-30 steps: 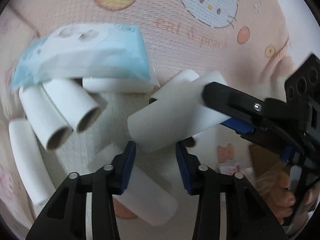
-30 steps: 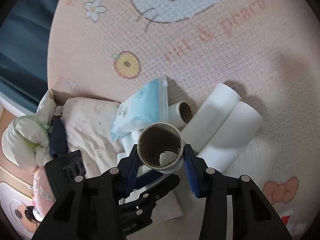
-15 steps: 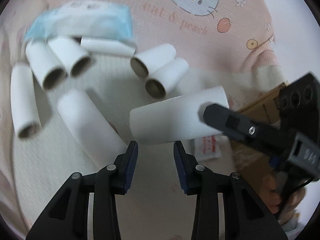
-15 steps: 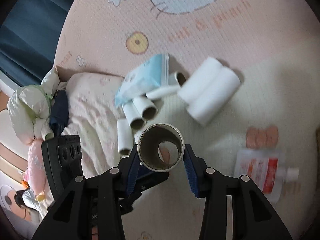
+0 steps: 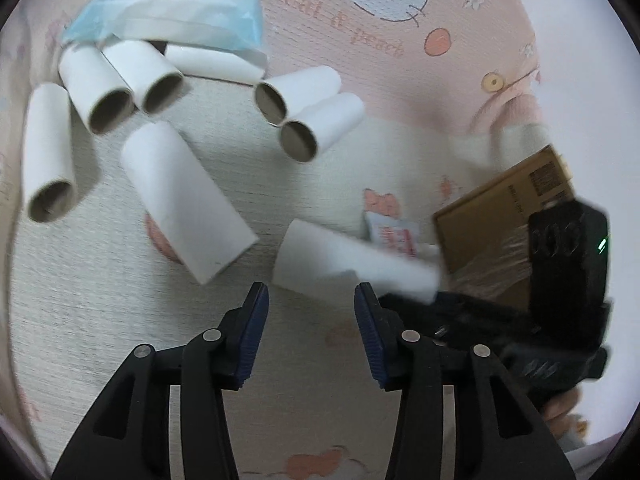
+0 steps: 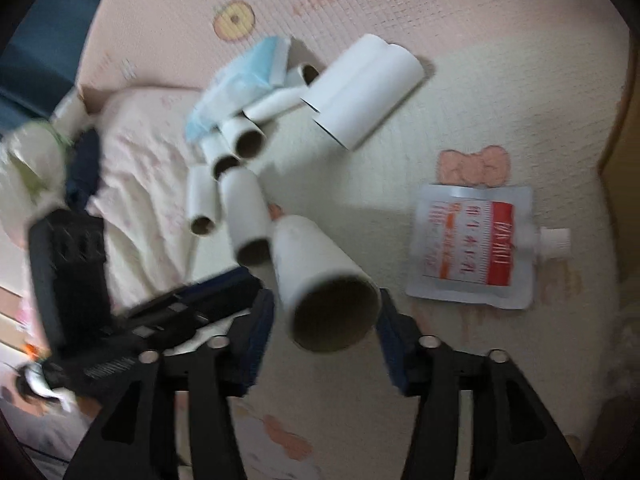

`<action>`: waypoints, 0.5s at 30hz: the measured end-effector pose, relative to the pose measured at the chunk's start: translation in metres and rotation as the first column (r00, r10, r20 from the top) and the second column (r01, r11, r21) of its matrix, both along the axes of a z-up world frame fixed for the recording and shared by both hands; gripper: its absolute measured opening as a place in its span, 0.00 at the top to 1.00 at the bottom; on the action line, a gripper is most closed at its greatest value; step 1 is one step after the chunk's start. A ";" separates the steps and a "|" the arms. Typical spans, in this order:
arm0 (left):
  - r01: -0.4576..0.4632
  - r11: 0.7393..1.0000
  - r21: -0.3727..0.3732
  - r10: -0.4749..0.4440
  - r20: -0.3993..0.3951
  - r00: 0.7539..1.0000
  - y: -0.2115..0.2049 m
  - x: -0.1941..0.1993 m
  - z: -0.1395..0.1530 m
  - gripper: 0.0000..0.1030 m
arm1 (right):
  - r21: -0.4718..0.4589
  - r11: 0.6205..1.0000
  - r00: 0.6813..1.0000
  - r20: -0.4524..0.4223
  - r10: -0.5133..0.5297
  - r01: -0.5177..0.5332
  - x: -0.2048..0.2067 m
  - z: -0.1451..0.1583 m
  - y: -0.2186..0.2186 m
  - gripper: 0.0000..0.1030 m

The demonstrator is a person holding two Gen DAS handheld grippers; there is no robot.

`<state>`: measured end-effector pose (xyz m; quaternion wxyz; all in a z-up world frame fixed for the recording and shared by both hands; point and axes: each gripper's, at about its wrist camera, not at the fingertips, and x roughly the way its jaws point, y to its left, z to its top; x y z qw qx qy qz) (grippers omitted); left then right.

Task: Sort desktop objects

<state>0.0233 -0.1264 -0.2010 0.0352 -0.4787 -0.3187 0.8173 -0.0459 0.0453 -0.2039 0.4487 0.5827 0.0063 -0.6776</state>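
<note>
Gripping a white cardboard tube (image 6: 320,280) between its two blue-padded fingers, the right tool (image 6: 326,320) hangs above a cream and pink cartoon-printed mat (image 6: 480,60); the tube's brown open end faces the right wrist camera. The left tool (image 5: 311,308) stands released, its jaws parted with nothing between them, and the held tube shows blurred just beyond its tips. On the mat past the tools lie more white cardboard tubes: a lone one (image 5: 184,204), a touching pair (image 5: 312,112) and a cluster (image 5: 116,80) partly tucked under a pale blue soft tissue pack (image 5: 172,16). A white and red spouted pouch (image 6: 472,244) lies flat to the right. A brown cardboard box (image 5: 504,216) sits beside the right tool.
</note>
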 end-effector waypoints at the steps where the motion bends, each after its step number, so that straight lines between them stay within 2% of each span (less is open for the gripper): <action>1: 0.004 1.000 0.007 -0.004 -0.003 1.000 0.000 -0.001 0.000 0.52 | 0.023 1.000 0.999 -0.035 0.005 -0.004 0.002 0.001 0.000 0.42; 3: 0.005 1.000 -0.021 -0.005 0.000 1.000 -0.001 0.000 0.000 0.52 | 0.049 0.999 0.995 -0.101 0.017 -0.012 0.005 0.005 0.002 0.41; 6: 0.015 0.997 -0.069 -0.014 0.003 1.000 0.000 -0.004 -0.001 0.52 | 0.079 0.997 0.989 -0.143 0.022 -0.011 0.006 0.007 0.005 0.41; 9: 0.032 0.998 -0.060 -0.032 0.003 0.999 0.001 -0.007 -0.003 0.52 | 0.130 0.991 0.985 -0.165 0.044 -0.022 0.011 0.005 0.006 0.41; 13: 0.066 0.991 -0.115 -0.067 -0.002 0.998 0.007 -0.016 0.003 0.52 | 0.160 0.985 0.987 -0.134 0.088 -0.066 0.023 0.001 0.009 0.41; 15: 0.083 0.988 -0.129 -0.084 -0.002 0.996 0.010 -0.021 0.005 0.52 | 0.182 0.980 0.982 -0.154 0.107 -0.079 0.030 0.001 0.012 0.41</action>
